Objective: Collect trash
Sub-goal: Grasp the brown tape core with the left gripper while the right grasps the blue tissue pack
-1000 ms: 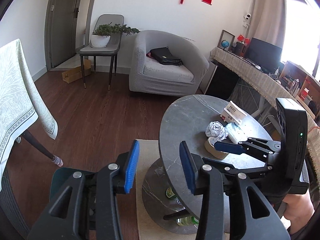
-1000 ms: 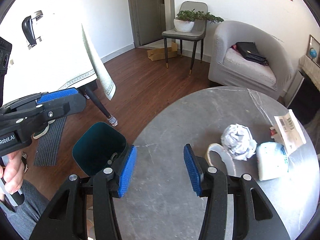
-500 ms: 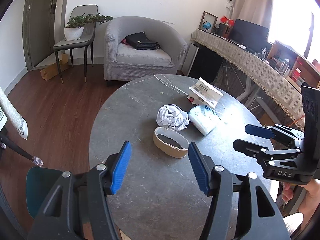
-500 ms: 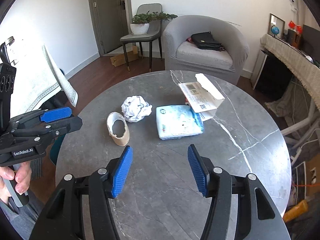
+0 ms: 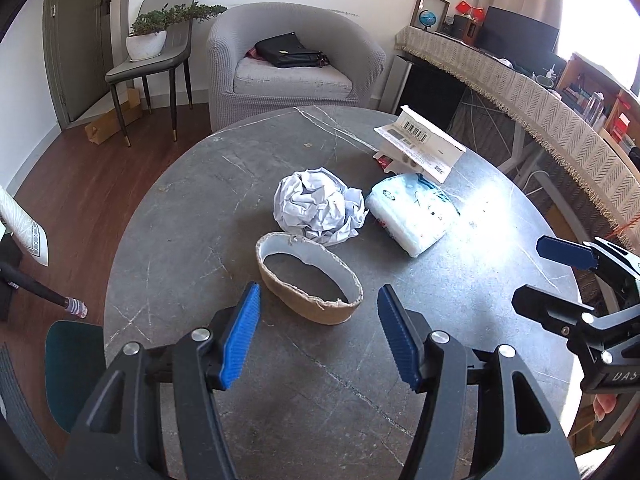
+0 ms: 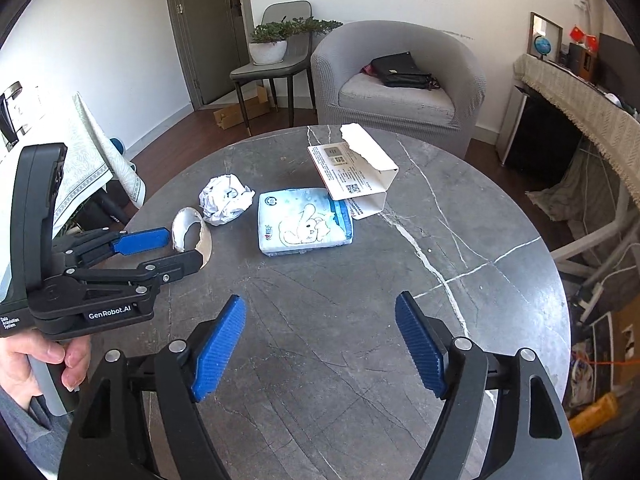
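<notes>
a crumpled paper ball (image 5: 320, 206), a tissue pack (image 5: 412, 212) and an opened white carton (image 5: 420, 146) lie on the round grey marble table (image 5: 200, 208), beyond a torn cardboard ring (image 5: 310, 278). the ring sits just ahead of the left gripper (image 5: 318, 330), whose jaws gape wide and empty. the right gripper (image 6: 320, 346), equally wide and empty, hovers over bare tabletop, the trash well ahead. a teal bin (image 5: 70, 364) stands on the floor, lower left of the left gripper.

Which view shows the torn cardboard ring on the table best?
The left wrist view: the cardboard ring lies whole, just ahead of the open left tongs. In the right wrist view the ring sits edge-on, partly hidden behind the left tongs.
</notes>
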`<state>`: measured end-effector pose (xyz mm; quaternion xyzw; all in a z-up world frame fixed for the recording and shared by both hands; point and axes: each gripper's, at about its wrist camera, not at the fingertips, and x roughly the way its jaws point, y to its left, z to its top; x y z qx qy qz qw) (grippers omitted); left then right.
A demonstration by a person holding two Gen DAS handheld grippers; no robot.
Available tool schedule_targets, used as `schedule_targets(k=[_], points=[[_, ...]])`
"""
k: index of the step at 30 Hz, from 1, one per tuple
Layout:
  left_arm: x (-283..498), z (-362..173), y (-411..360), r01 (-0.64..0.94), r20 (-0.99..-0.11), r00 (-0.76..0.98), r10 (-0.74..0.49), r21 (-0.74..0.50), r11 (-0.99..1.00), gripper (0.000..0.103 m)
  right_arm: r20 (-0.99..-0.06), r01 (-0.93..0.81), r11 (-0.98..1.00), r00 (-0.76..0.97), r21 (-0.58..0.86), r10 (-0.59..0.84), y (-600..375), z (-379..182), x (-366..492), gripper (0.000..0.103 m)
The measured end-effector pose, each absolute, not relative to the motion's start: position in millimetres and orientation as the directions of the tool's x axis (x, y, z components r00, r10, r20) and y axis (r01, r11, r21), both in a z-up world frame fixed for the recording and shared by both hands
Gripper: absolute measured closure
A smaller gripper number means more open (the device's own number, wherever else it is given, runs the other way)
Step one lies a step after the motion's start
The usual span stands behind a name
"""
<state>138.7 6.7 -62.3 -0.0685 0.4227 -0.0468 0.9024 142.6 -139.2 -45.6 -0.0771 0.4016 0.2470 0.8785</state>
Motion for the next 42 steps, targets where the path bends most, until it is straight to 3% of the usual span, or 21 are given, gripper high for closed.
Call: schedule_targets(k=[6, 13, 23, 42], points=[[146, -64, 11, -0.018, -0.758, 0.640, -0.121, -0.172, 0.985, 0.041, -0.753, -0.521, 0.851, 0.531, 0.072, 0.388, -132, -52, 153, 0.024], [143, -60, 14, -0.023, -0.754, 0.649, -0.102, -0.154, 0.988, 0.067, -0.758, -0.562, 0.825, 0.512, 0.060, 0.404, -115, -57, 162, 0.021], [136, -53, 28, -0.031, -0.743, 0.661, -0.110, -0.173, 0.984, 0.070, -0.770, -0.574, 0.818, 0.502, 0.044, 0.394, -99, -62, 176, 0.014], [110, -40, 62, -0.031, -0.730, 0.673, -0.115, -0.184, 0.982, 0.070, -0.778, -0.537, 0.842, 0.503, 0.060, 0.376, -77, -69, 204, 0.013]])
